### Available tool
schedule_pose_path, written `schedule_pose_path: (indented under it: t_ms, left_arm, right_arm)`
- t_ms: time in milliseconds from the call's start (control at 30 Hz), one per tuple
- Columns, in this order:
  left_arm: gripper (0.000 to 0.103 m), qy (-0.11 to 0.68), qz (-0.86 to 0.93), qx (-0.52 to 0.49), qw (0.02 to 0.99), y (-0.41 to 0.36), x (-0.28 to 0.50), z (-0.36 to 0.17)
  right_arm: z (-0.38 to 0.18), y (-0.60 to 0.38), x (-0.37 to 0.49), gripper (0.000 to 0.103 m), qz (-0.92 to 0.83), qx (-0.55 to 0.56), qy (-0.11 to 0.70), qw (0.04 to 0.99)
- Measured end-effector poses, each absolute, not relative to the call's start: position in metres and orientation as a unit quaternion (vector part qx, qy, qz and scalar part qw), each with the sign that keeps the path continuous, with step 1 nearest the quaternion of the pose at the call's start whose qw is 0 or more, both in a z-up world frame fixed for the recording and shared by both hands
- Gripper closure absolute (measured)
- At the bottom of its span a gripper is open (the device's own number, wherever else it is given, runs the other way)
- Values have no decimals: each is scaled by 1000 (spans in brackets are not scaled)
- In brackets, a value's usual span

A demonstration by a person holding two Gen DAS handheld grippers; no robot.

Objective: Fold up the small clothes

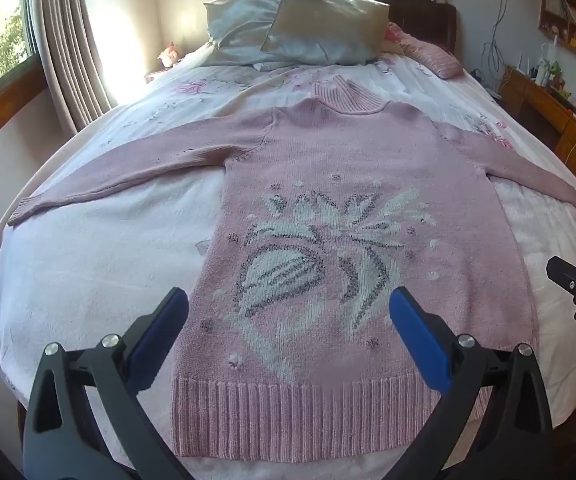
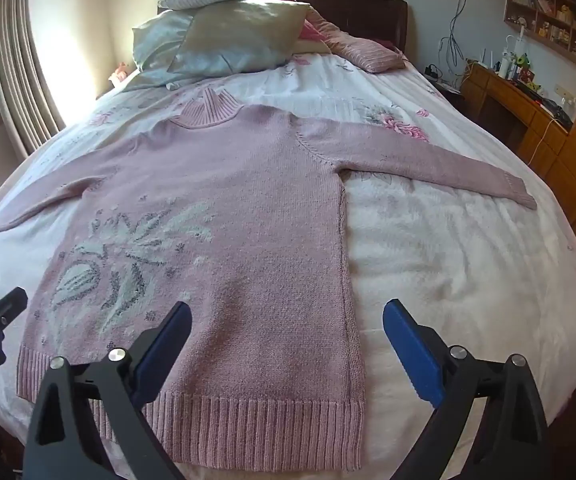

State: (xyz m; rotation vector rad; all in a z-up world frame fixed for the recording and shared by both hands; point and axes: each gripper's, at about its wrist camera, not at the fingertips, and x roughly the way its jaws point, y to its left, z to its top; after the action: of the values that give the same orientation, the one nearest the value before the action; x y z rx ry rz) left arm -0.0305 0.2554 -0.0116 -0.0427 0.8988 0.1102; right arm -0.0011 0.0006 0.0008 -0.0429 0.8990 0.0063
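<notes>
1. Hovering nearest the cameras, the left gripper (image 1: 288,320) has its blue pads spread wide above the hem of the sweater (image 1: 351,208), holding nothing.
2. The right gripper (image 2: 288,328) is spread just as wide and empty, over the sweater's right side seam and the hem's right end.
3. In the left view the right gripper shows at the right edge; in the right view the left gripper shows at the left edge.
4. The pink sweater lies flat, front up, on the bed (image 1: 88,264), with the ribbed hem toward the cameras and both sleeves stretched out sideways.
5. A white and grey flower pattern covers its lower front.
6. The ribbed collar (image 1: 345,98) points toward the headboard.
7. Beyond it, pillows (image 1: 295,28) are stacked at the head of the bed.
8. A desk (image 2: 519,108) stands to the right.
</notes>
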Motion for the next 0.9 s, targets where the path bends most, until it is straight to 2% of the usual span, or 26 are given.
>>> schedule_pose_path:
  t_ms: [900]
  left_arm:
    - [3,414,59,-13,908,253,-20,-16]
  right_arm:
    - [-21,-8,15,5,0,-16,446,895]
